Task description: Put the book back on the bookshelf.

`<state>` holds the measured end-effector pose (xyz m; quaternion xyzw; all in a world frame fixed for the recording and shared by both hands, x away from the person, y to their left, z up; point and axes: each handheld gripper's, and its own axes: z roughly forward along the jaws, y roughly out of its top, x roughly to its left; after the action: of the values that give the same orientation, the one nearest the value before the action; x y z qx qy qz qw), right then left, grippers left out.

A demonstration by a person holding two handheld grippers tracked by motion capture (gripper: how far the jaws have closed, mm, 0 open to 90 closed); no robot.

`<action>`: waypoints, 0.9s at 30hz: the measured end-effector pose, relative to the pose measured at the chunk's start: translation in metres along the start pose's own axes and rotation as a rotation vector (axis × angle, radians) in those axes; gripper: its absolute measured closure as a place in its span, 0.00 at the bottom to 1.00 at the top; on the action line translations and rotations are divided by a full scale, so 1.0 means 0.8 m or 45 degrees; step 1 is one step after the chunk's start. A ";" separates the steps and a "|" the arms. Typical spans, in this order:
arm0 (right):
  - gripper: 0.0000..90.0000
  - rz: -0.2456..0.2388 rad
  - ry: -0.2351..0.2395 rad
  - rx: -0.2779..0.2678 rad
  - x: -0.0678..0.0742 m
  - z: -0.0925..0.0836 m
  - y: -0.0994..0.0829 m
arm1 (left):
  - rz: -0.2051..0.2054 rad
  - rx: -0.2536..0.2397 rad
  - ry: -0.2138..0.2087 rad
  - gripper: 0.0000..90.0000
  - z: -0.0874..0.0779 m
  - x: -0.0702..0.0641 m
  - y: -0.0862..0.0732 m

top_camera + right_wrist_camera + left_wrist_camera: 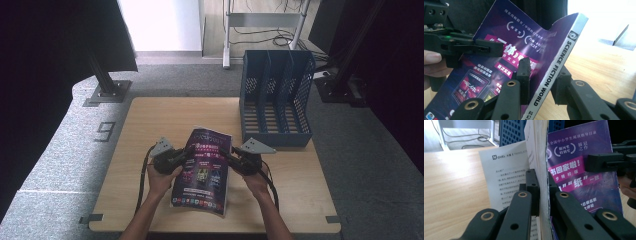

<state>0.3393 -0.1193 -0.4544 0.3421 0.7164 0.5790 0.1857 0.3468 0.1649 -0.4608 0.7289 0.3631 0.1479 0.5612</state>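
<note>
A purple-covered magazine [202,170] with a silver spine reading SCIENCE FICTION WORLD [556,67] is held tilted just above the wooden table [150,120]. My left gripper [187,152] is shut on the magazine's page edge [542,150], with its jaws tight on the stacked sheets. A white printed page [504,170] fans out on the far side of that jaw. My right gripper [225,154] clamps the spine side, one pad on the front cover [524,32] and the other behind the back. Both hands sit at the table's near middle.
A blue slotted file rack [275,100] stands at the table's back right with its compartments facing me. Bare wood lies left of the magazine and along the front edge. Black stands and cables sit on the grey floor behind the table.
</note>
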 end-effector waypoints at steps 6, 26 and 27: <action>0.80 -0.009 0.000 -0.016 0.001 -0.003 0.001 | -0.013 0.002 -0.011 0.97 0.000 0.001 0.000; 0.83 -0.055 -0.028 -0.077 0.010 0.003 0.014 | -0.001 -0.013 0.011 0.96 0.003 0.012 0.014; 0.83 -0.057 -0.032 -0.081 0.009 0.004 0.016 | -0.002 -0.019 0.010 0.96 0.004 0.012 0.017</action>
<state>0.3402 -0.1109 -0.4419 0.3271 0.7028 0.5928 0.2182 0.3604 0.1682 -0.4511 0.7238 0.3648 0.1532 0.5653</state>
